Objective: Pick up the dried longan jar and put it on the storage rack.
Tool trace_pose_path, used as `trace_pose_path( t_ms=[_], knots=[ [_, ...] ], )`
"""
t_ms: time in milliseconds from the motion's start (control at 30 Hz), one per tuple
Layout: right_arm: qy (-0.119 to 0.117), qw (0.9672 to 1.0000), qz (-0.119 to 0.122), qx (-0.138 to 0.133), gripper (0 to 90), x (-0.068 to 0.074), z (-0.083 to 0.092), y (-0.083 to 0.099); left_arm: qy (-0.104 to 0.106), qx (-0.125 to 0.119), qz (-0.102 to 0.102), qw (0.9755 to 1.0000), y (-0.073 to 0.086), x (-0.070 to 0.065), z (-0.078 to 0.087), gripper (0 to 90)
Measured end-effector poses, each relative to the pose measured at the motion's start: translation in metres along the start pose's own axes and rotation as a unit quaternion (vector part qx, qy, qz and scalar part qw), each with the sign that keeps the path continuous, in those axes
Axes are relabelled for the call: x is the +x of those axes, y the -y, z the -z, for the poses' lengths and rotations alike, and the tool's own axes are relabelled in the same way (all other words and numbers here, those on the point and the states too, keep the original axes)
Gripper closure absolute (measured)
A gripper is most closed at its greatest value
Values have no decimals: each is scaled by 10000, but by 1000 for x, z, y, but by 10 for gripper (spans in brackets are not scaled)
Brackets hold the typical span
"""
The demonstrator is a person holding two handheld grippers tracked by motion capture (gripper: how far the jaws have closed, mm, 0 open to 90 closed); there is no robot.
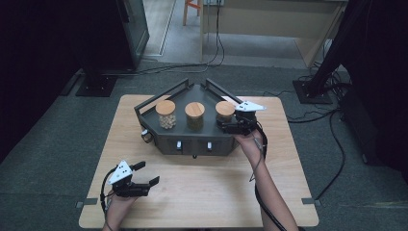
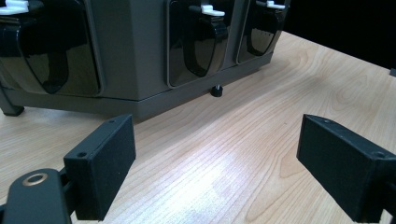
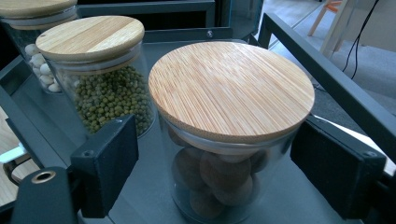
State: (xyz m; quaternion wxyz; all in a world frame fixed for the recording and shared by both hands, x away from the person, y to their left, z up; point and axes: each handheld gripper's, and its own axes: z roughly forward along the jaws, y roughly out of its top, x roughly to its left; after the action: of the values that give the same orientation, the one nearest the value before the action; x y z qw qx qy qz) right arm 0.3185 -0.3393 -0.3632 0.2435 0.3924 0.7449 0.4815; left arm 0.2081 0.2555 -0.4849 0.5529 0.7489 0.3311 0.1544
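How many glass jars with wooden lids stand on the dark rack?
3: white-bean jar at the left, green-bean jar in the middle, brown-ball jar at the right, between the right gripper's jaws.

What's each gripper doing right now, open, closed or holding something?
Left gripper: open above the table, holding nothing.
Right gripper: open, jaws either side of the brown-ball jar, gaps visible, no grip.

Left claw [image 2: 215, 170] low over wooden desk [image 2: 261, 121], jaws spread wide, nothing between them. Ahead, dark grey rack [image 2: 135, 51] standing on desk; glossy black dispenser windows in its front, white levers [image 2: 210, 9] above. Small black foot [image 2: 216, 90] under rack's edge.
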Motion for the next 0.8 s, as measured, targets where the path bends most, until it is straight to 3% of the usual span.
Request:
trace_pose_path(
  t_ms=[800],
  knots=[
    [-26, 10000, -11, -83, 153, 1, 15, 14, 2, 36, -6, 10000, 0, 0, -1, 116]
  ],
)
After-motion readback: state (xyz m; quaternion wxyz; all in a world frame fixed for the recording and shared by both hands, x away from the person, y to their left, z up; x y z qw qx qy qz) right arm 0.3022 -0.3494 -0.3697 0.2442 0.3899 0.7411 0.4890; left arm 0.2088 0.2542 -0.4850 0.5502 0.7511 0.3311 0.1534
